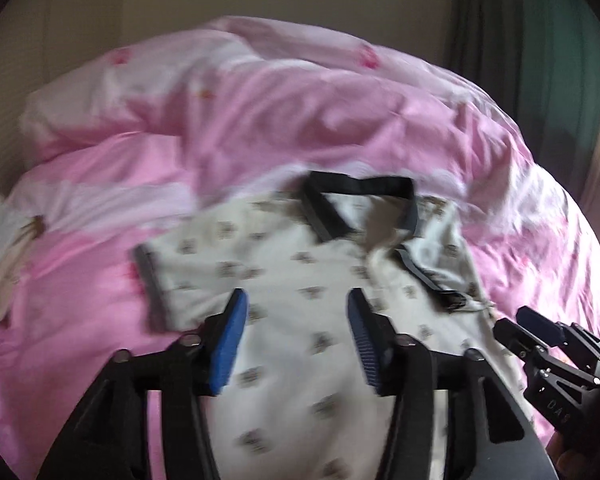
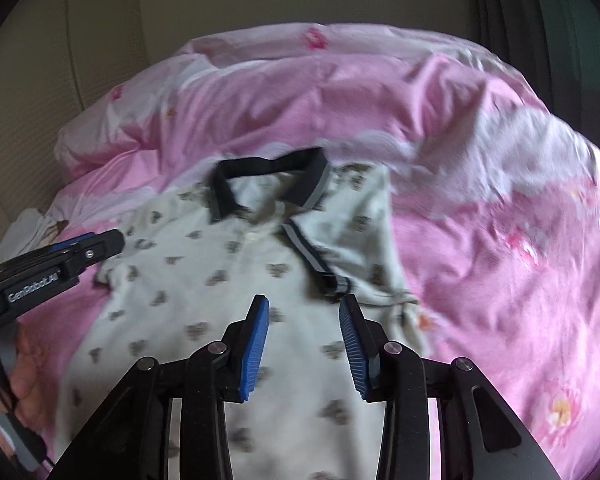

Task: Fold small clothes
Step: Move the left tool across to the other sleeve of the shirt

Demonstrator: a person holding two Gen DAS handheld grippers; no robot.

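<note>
A bed under a rumpled pink quilt (image 2: 480,184); a white polo shirt (image 2: 204,264) lies spread on it; pale clothes (image 1: 4,256) lie beside.

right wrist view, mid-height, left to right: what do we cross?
left hand-held gripper → white polo shirt → its folded-in striped sleeve cuff → pink duvet

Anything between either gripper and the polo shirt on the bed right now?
Nothing visible. The left gripper and right gripper both hang open directly above the white polo shirt, which lies spread on the pink duvet with nothing on top of it.
</note>
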